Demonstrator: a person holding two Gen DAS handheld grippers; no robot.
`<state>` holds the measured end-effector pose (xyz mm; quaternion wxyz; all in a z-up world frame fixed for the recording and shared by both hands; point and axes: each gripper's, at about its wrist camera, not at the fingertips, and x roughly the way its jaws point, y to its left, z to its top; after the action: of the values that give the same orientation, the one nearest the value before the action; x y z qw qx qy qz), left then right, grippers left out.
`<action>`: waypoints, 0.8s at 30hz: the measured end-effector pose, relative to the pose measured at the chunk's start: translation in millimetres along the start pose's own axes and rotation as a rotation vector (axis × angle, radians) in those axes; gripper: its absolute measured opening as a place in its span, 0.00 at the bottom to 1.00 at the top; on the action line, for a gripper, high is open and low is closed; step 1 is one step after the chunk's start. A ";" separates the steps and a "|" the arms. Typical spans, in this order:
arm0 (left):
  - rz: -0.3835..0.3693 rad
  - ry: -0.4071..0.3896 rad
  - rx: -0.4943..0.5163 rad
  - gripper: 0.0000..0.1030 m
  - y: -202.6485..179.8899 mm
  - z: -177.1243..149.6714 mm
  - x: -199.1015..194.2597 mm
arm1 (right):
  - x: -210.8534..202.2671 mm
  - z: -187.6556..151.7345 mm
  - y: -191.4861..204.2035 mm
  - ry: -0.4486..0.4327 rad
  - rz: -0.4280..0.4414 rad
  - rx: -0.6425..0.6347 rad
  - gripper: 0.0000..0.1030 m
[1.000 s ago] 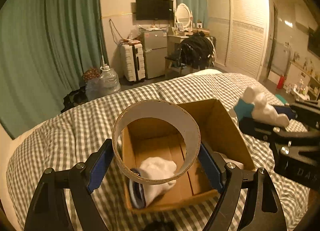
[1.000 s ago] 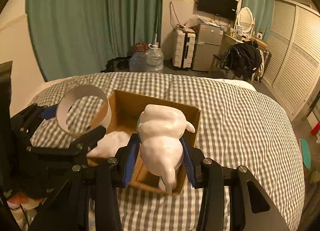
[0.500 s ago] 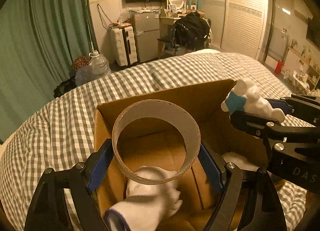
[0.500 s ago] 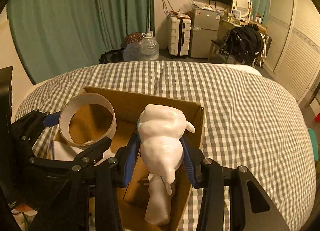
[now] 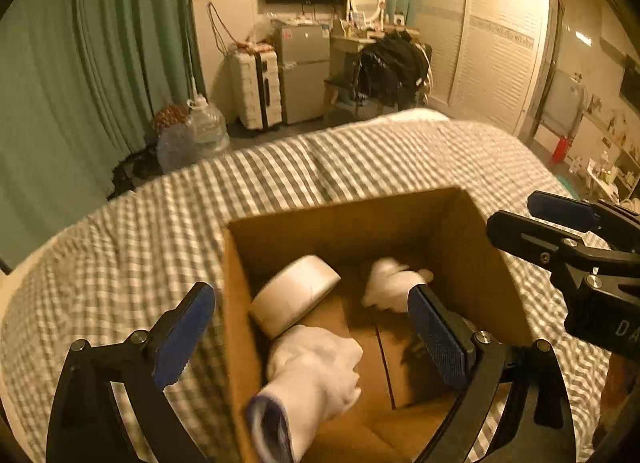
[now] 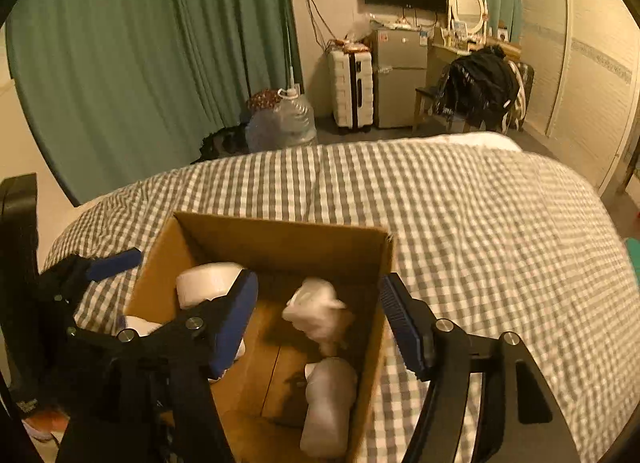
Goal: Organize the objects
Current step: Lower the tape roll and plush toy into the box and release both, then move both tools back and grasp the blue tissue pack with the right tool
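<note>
Release has just happened on both sides; left gripper [image 5: 308, 333] and right gripper [image 6: 320, 321] are opening, fingers empty, tape ring [image 5: 294, 295] and white figurine [image 6: 316, 313] now inside the cardboard box [image 5: 492, 259]; both items count as stowed.

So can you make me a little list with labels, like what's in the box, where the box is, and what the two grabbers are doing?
box: cardboard box, open top, on the checked bedcover
in the box: tape roll, white glove, white toy, another white thing
left gripper: jaws opening, nothing between them
right gripper: jaws opening over the box, holding nothing
</note>
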<state>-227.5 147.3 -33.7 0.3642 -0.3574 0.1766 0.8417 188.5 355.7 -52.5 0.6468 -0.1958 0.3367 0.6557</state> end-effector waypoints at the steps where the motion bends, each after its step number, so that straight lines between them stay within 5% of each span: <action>1: -0.002 -0.007 -0.001 0.97 1.6 0.5 -10.2 | -9.3 1.9 2.2 -0.007 -0.007 -0.006 0.63; 12: 0.092 -0.109 -0.013 1.00 27.5 -17.1 -141.2 | -142.0 0.4 61.8 -0.106 -0.033 -0.098 0.79; 24: 0.155 -0.088 -0.055 1.00 52.8 -92.2 -183.8 | -202.3 -55.3 101.9 -0.098 -0.043 -0.144 0.81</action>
<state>-134.8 -29.1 39.6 0.2956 -0.3153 0.1643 0.8867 96.2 178.8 68.2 0.6606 -0.2168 0.2526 0.6729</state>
